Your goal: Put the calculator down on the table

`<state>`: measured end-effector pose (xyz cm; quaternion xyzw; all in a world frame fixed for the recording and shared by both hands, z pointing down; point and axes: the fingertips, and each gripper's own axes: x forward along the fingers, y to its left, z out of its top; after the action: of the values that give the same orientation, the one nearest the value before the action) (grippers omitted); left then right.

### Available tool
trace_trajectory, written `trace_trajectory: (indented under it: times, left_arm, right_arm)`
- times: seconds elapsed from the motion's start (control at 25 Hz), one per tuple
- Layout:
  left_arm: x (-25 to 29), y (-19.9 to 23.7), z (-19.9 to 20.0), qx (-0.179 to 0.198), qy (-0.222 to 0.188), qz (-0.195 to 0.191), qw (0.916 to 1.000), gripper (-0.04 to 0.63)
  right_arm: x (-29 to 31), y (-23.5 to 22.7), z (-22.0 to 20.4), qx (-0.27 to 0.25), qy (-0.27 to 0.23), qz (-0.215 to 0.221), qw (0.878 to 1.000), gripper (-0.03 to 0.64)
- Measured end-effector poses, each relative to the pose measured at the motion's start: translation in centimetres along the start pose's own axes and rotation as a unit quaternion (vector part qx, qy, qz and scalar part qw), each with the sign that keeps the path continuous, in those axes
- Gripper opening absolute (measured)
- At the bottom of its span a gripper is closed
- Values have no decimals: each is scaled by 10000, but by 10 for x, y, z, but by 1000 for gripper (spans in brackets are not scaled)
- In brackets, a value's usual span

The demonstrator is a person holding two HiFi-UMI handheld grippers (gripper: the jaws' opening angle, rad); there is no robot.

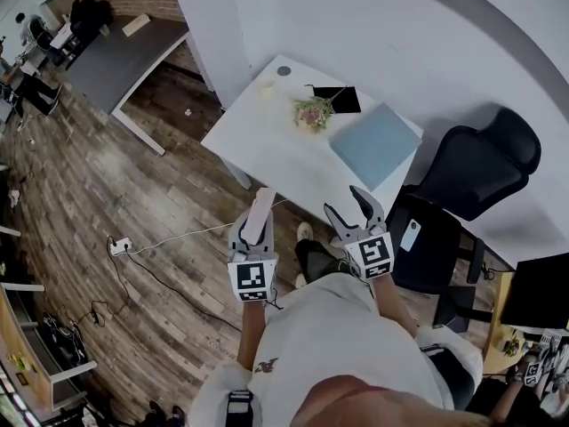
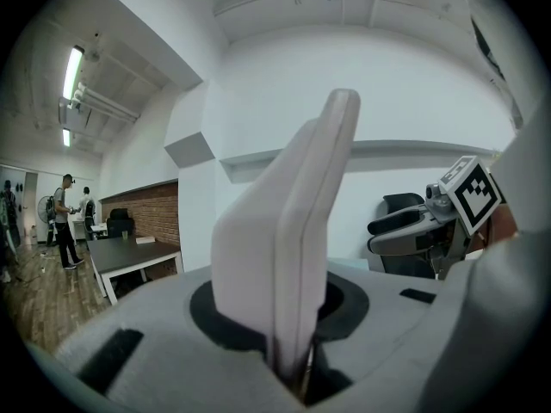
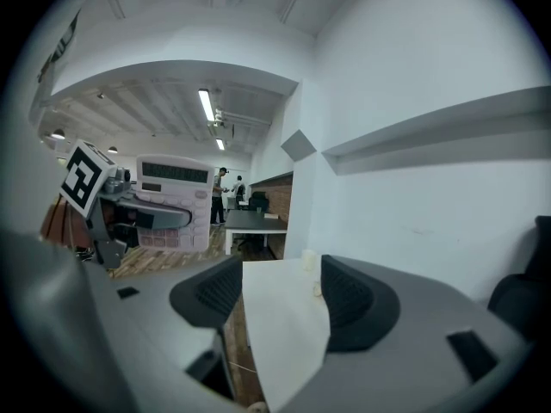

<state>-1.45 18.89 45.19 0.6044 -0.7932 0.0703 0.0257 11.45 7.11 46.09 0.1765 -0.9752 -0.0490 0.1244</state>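
1. Reaching out over the counter (image 1: 258, 145) comes first, I judge. Its bare near part is the safest landing place, away from the blue pad (image 1: 375, 142) and the flowers (image 1: 311, 112).
2. The calculator (image 1: 260, 212) hangs in the air short of the counter's near edge, over the wooden floor. It stands on end, so it should be tipped flat and lowered until it rests before being let go.
3. The left tool (image 1: 252, 237) is clamped on the calculator's lower end, its jaws only narrowly apart.
4. The right tool (image 1: 345, 203) holds nothing. Its jaws stand apart, and only the counter shows beyond the gap.
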Motion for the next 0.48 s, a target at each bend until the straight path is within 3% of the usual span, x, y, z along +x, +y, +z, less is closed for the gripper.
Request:
trace_trajectory:
  times: [0.48]
  left_arm:
    - [71,34,8,50,71,-18,10000,92]
  right_arm:
    - [71,-36,9,94,-15,79,9999,285]
